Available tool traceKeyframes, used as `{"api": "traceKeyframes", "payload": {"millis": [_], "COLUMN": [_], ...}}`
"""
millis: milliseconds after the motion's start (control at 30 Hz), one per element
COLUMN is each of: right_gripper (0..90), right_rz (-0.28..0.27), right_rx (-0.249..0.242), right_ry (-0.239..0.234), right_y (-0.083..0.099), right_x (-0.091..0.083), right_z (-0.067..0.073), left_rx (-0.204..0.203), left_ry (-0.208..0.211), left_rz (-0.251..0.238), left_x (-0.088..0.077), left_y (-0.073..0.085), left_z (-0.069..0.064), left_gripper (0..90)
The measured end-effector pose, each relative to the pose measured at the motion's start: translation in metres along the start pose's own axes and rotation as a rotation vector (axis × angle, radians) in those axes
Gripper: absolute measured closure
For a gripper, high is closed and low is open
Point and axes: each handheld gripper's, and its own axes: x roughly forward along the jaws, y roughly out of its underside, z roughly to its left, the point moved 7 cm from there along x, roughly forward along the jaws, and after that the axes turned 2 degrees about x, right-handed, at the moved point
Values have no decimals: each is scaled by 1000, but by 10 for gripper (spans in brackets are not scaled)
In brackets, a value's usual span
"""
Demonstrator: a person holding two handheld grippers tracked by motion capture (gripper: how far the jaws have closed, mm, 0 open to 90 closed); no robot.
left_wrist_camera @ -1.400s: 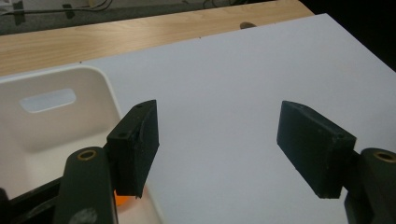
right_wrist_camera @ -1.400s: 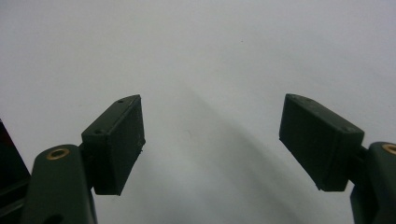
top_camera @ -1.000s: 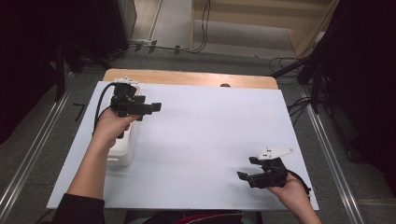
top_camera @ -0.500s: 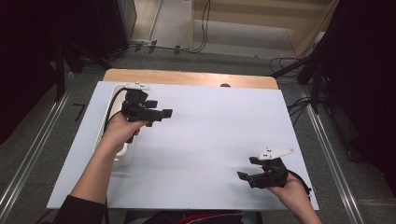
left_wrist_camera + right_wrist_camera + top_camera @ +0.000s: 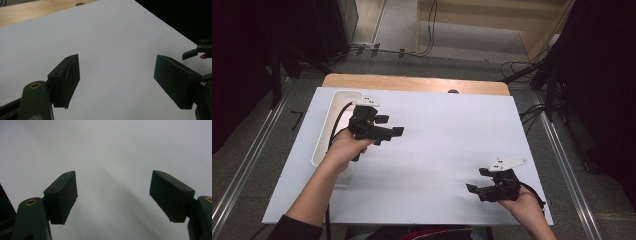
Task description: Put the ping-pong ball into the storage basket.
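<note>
Nearest the person's edge of the white table (image 5: 437,165), the right gripper (image 5: 476,181) was held low over the front right part of the surface, its 2 jaws spread wide with nothing between them; in the right gripper view the right gripper (image 5: 113,195) was seen against bare white tabletop alone.

Farther in, on the left side, the left gripper (image 5: 393,125) was held above the table with its jaws pointing toward the middle. Its 2 jaws were likewise wide apart and empty, as the left gripper view showed (image 5: 117,80), with the tip of the other gripper caught at that view's right edge.

Just behind and left of the left hand (image 5: 344,147), a long white tray (image 5: 323,135) lay along the table's left edge, running toward the far left corner; the hand covered part of its rim. Whether anything lay in it could not be told.

At the far edge, a strip of wooden tabletop (image 5: 412,82) was left uncovered.

The step in hand was judged to be a free move with nothing gripped. A next move on the tray would call for the left gripper to be turned back over its rim.
</note>
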Motion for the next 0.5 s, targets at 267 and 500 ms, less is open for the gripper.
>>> {"api": "traceKeyframes", "payload": {"millis": [267,500], "right_gripper": [207,207], "right_rz": [1,-1], "right_rx": [-1,-5], "right_ry": [2,2], "right_y": [0,0], "right_x": [0,0], "right_z": [0,0], "left_rx": [27,43], "left_ry": [22,24], "left_rz": [-8,-17], "left_x": [-2,-6], "left_y": [8,16], "left_z": [-10,-17], "left_gripper": [204,204]}}
